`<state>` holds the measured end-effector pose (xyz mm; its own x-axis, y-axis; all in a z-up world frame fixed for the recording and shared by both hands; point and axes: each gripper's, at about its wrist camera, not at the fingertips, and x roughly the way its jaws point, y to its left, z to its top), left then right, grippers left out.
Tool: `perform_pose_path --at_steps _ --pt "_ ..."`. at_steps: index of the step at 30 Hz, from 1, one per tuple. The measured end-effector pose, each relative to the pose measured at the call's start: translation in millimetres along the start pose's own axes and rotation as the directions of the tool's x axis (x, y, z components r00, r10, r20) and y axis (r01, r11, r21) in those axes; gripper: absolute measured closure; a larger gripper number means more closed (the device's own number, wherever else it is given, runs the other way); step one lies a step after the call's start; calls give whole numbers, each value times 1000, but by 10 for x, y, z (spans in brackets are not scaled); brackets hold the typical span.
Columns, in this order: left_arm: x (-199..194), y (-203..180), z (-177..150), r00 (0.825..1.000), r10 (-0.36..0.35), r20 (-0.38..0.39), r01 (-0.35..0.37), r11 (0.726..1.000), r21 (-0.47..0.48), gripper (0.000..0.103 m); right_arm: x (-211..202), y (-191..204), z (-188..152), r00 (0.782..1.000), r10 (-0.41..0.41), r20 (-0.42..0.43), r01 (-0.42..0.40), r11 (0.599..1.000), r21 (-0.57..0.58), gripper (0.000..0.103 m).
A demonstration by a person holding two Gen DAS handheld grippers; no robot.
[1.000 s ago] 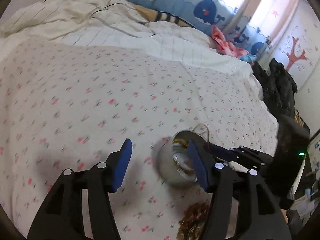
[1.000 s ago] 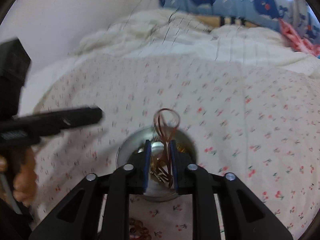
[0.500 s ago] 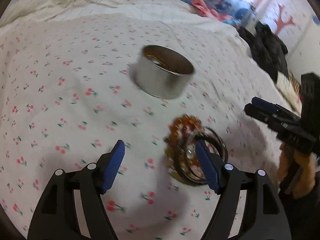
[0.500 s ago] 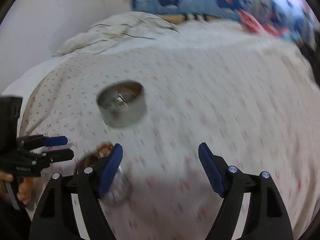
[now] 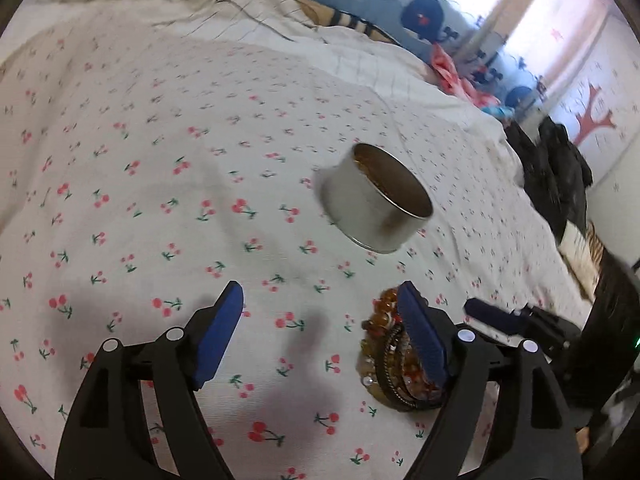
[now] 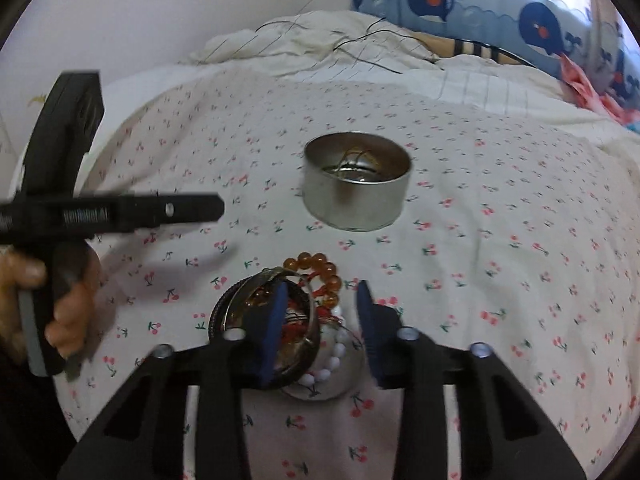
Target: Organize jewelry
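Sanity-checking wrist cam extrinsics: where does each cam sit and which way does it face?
Left wrist: on the left gripper, looking along its open fingers across the cherry-print bedspread; the right gripper shows at lower right.
Right wrist: on the right gripper, facing the pillows; its open fingers hang over the bracelet pile; the left gripper and the left hand show at left.
Shared: round metal tin, bracelet pile, bedspread.

Tin (image 6: 357,186) on bedspread (image 6: 500,264), wire jewelry (image 6: 356,162) inside it, bracelet pile (image 6: 304,300) just before it, pillows (image 6: 480,0) behind
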<state>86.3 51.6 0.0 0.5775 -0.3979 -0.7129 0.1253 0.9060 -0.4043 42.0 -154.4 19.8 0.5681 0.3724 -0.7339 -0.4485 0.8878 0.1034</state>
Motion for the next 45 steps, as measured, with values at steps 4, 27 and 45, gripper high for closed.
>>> perform_pose_path --at_steps 4,27,45 --pt "35 -86 -16 1000 29 -7 -29 998 49 26 78 11 -8 1000 6 -16 -7 1000 -12 86" --pt "175 -444 -223 992 35 -125 0 962 271 17 -134 -778 -44 996 -88 24 76 946 314 98" --pt "239 -436 -272 979 -15 -202 71 960 271 96 49 -1000 -172 987 -130 -95 157 914 375 58"
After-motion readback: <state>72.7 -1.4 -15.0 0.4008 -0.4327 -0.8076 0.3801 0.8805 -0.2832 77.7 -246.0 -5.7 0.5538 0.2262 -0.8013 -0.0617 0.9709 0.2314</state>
